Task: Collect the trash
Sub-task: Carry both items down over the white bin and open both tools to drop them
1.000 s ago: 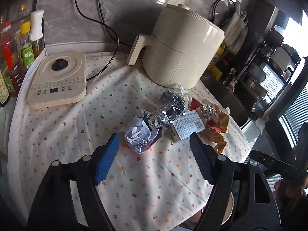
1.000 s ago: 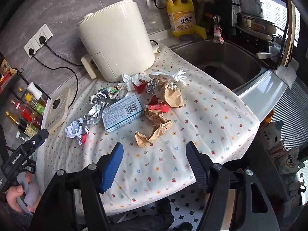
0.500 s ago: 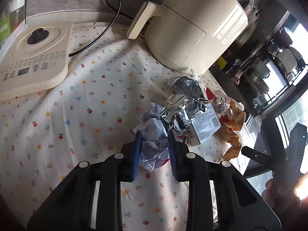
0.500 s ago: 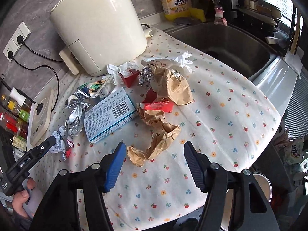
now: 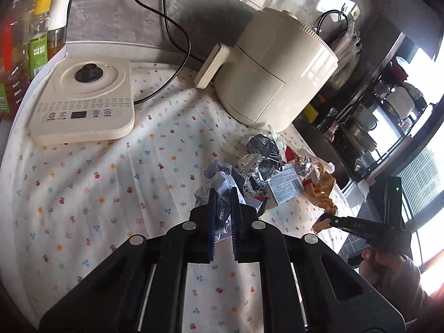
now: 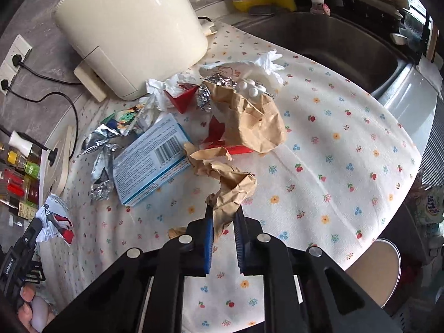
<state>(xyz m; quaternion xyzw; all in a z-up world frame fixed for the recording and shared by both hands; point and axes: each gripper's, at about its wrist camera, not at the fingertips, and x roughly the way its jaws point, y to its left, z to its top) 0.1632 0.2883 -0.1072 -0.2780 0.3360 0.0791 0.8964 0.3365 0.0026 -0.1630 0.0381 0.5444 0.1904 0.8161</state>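
Observation:
A heap of trash lies on the flowered cloth (image 5: pixel 83 194). My left gripper (image 5: pixel 222 194) is shut on a crumpled white wrapper (image 5: pixel 219 183), which also shows in the right wrist view (image 6: pixel 52 216). My right gripper (image 6: pixel 223 211) is shut on a crumpled brown paper strip (image 6: pixel 230 186). A blue-and-white carton (image 6: pixel 149 161), silver foil (image 6: pixel 102 149), a brown paper bag (image 6: pixel 255 122), red scraps (image 6: pixel 183 97) and white tissue (image 6: pixel 269 63) lie beyond it.
A cream air fryer (image 5: pixel 274 75) stands behind the heap. A cream kettle base (image 5: pixel 83 100) sits at the left, bottles (image 5: pixel 16 55) beside it. A steel sink (image 6: pixel 333 44) lies right of the cloth. A round bin (image 6: pixel 374 266) stands below the counter edge.
My left gripper has closed tighter on the white wrapper and drawn back with it. My right gripper has moved forward and shut on the brown paper strip.

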